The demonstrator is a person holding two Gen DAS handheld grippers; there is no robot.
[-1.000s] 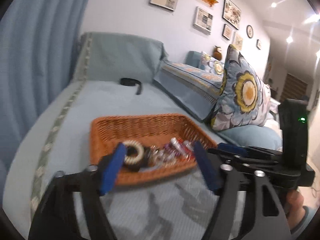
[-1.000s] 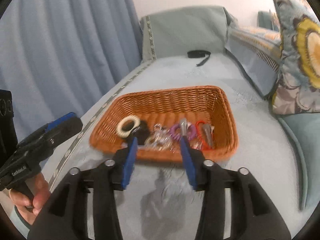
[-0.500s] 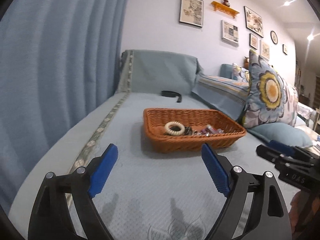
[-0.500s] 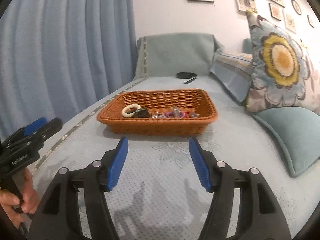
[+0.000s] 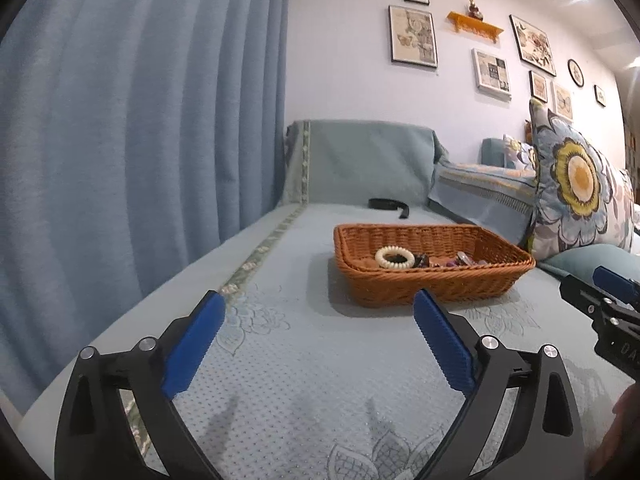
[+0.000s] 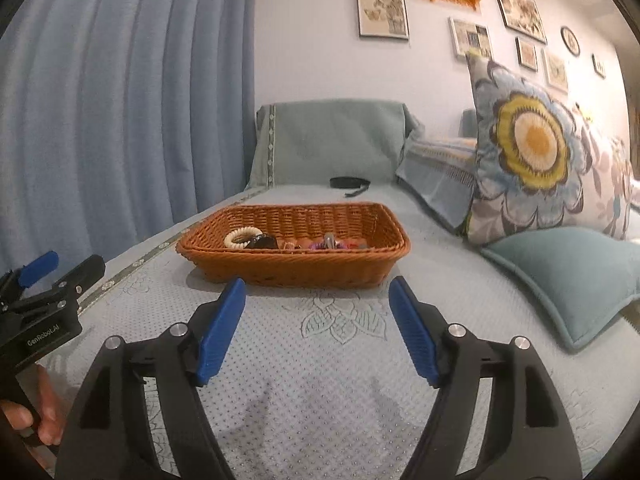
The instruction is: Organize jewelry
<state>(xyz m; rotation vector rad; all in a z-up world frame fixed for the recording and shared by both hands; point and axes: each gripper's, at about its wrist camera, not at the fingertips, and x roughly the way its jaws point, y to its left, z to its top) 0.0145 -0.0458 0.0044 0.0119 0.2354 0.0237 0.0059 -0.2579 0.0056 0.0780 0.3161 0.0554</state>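
Observation:
An orange wicker basket [image 5: 420, 284] [image 6: 296, 270] sits on the blue-grey sofa cover. In it lie a cream spiral hair tie [image 5: 395, 258] [image 6: 241, 237], a black piece [image 6: 262, 242] and several small coloured jewelry pieces [image 5: 456, 261] [image 6: 328, 244]. My left gripper [image 5: 318, 322] is open and empty, low over the cover, short of the basket. My right gripper [image 6: 318, 306] is open and empty, just in front of the basket's near wall. Each gripper shows at the edge of the other's view.
A black band [image 5: 388, 204] [image 6: 349, 183] lies on the cover behind the basket. A flower-print pillow [image 6: 528, 152] and a plain teal cushion [image 6: 568, 272] are on the right. A blue curtain [image 5: 140, 140] hangs on the left.
Both grippers have pulled back from over the basket and dropped low, level with the cover. The basket now sits farther ahead. Both stay open and empty.

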